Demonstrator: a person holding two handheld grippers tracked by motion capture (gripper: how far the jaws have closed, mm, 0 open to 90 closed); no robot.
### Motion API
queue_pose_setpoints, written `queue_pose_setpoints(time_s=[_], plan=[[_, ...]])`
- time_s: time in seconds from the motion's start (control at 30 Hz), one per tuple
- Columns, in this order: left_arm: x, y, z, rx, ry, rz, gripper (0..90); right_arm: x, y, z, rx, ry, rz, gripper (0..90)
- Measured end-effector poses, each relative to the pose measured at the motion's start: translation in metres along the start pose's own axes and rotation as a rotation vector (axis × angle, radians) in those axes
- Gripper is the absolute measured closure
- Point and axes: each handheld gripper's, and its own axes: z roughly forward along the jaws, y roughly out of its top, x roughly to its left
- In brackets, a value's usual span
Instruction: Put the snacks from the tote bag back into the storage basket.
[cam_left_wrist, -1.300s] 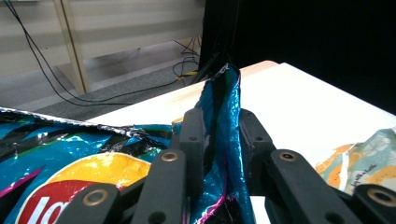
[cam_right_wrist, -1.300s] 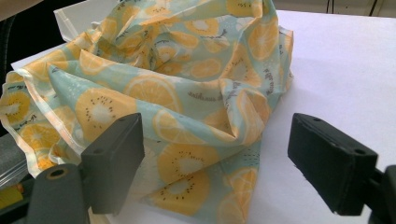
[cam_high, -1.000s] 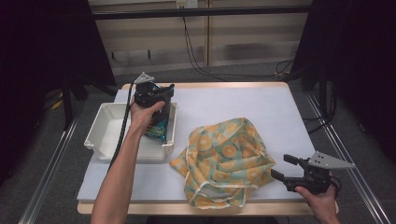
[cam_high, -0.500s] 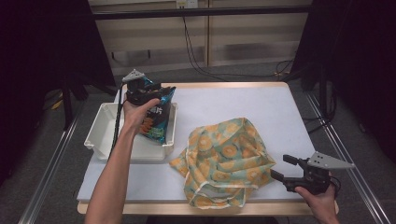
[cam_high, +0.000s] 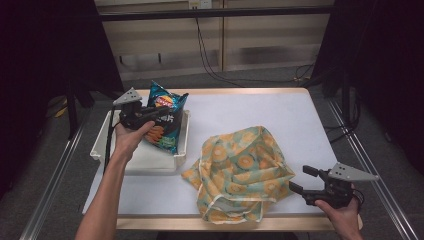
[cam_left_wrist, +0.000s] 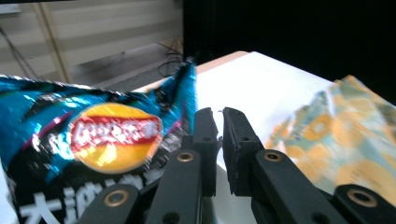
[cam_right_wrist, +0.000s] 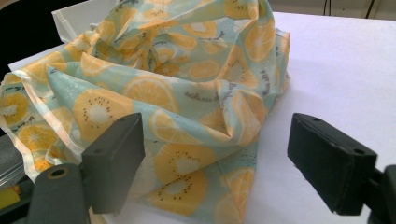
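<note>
Left gripper (cam_high: 159, 114): jaws just closing, nipping chip bag (cam_high: 165, 116) above white tray (cam_high: 182, 145), bench's left edge | right gripper (cam_high: 304, 181): jaws apart beside fruit-print bag (cam_high: 240, 172) | risk: thin edge-pinch may slip, dropping bag.

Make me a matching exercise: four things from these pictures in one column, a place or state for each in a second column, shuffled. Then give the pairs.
1. chip bag
2. cloth bag
3. white bin
4. right gripper

a. jaws wide open, near the table's front edge
b. lies crumpled on the white table top
c. stands at the table's left side
d. pinched and lifted by the left gripper

Pairs: 1-d, 2-b, 3-c, 4-a
</note>
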Motion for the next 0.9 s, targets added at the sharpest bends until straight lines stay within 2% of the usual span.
queue_pose_setpoints(time_s=[0.1,0.23,0.3,0.4,0.47,0.57,0.63,0.7,0.73,0.9], plan=[[-0.004,-0.008,-0.007,0.017,-0.007,0.003,90.0,0.000,0.000,0.001,0.003,0.002,-0.001,18.8],[-0.006,-0.024,-0.014,0.055,-0.013,0.011,90.0,0.001,0.001,0.001,0.002,0.000,-0.002,18.7],[-0.007,-0.033,-0.016,0.081,0.001,0.013,90.0,0.001,0.000,0.001,0.000,0.002,0.001,18.7],[-0.006,-0.048,-0.019,0.094,-0.001,-0.004,90.0,0.000,0.000,0.001,0.003,0.003,-0.001,18.7],[-0.004,-0.057,-0.018,0.114,0.018,-0.003,90.0,0.001,-0.001,0.001,0.006,0.001,0.003,18.7],[-0.002,-0.070,-0.016,0.123,0.005,-0.028,90.0,0.000,-0.001,0.002,0.007,0.002,0.000,18.7],[-0.001,-0.073,-0.013,0.168,-0.005,-0.029,90.0,0.000,0.000,0.001,0.006,0.005,0.000,18.6],[0.000,-0.076,-0.013,0.169,-0.012,-0.039,90.0,0.000,-0.001,0.001,0.004,0.004,-0.002,18.6],[0.000,-0.078,-0.013,0.188,0.004,-0.039,90.0,0.001,-0.001,0.001,0.000,0.005,0.006,18.6],[-0.002,-0.087,-0.005,0.244,0.008,-0.032,90.0,0.002,-0.001,0.001,0.003,0.012,-0.005,18.4]])
